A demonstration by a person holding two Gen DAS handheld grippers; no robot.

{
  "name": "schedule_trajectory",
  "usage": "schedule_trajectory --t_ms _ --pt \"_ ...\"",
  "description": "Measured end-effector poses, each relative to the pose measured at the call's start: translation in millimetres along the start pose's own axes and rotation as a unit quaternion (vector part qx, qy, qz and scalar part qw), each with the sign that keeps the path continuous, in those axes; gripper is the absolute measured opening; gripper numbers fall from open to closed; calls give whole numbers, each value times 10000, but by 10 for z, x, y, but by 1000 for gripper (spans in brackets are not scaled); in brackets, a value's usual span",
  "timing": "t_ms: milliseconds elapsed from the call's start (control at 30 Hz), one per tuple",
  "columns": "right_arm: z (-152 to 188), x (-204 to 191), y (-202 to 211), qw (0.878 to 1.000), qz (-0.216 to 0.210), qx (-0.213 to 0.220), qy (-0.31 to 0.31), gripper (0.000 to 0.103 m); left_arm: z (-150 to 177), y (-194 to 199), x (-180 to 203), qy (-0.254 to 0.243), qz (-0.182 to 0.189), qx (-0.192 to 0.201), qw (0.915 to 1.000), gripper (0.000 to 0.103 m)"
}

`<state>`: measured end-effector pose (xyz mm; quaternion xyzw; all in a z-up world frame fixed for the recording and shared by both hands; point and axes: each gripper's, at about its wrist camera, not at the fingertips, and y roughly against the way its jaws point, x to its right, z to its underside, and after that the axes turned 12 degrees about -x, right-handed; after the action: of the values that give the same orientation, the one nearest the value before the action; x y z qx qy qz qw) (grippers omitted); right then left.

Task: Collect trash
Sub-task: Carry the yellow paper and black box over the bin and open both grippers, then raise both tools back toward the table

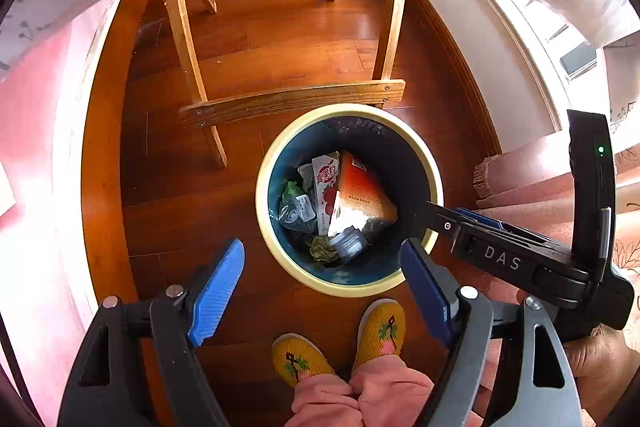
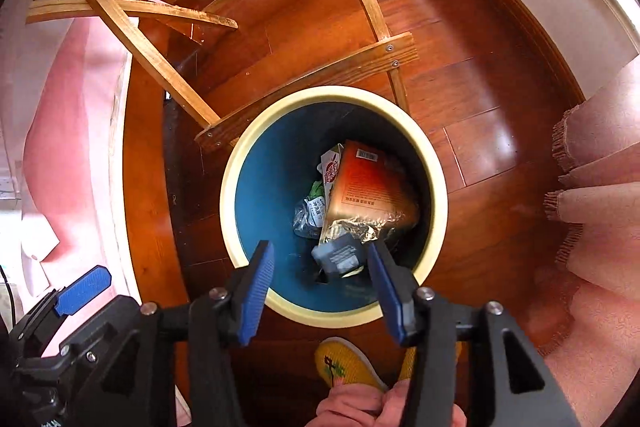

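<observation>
Right tool (image 2: 320,281) hangs over the bin (image 2: 434,163) on the floor, fingers apart and empty, same as the left tool (image 1: 324,287). Trash (image 2: 360,195) sits inside; dip lower and you'd probably knock the rim.

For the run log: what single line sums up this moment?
left gripper open | right gripper open above bin | orange carton inside

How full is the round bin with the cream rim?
Partly full. The round blue bin with a cream rim holds an orange foil-lined carton, a red juice box and wrappers low down; most of its inner wall shows.
</observation>
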<state>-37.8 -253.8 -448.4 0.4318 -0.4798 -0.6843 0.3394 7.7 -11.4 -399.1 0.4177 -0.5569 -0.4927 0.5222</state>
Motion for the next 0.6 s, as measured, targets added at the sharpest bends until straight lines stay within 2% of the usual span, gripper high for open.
schedule_trajectory --t_ms 133,267,400,600 --pt "23 -52 211 10000 -6 82 19 56 23 224 -48 74 52 182 9998 83" --pt "64 -157 496 9998 35 166 125 58 37 559 18 37 -36 330 9994 83" --pt "148 -337 896 9994 119 214 251 65 42 1045 108 19 11 504 9987 83" --pt "282 -692 1607 9974 228 321 596 68 76 1892 235 33 -4 759 9971 83"
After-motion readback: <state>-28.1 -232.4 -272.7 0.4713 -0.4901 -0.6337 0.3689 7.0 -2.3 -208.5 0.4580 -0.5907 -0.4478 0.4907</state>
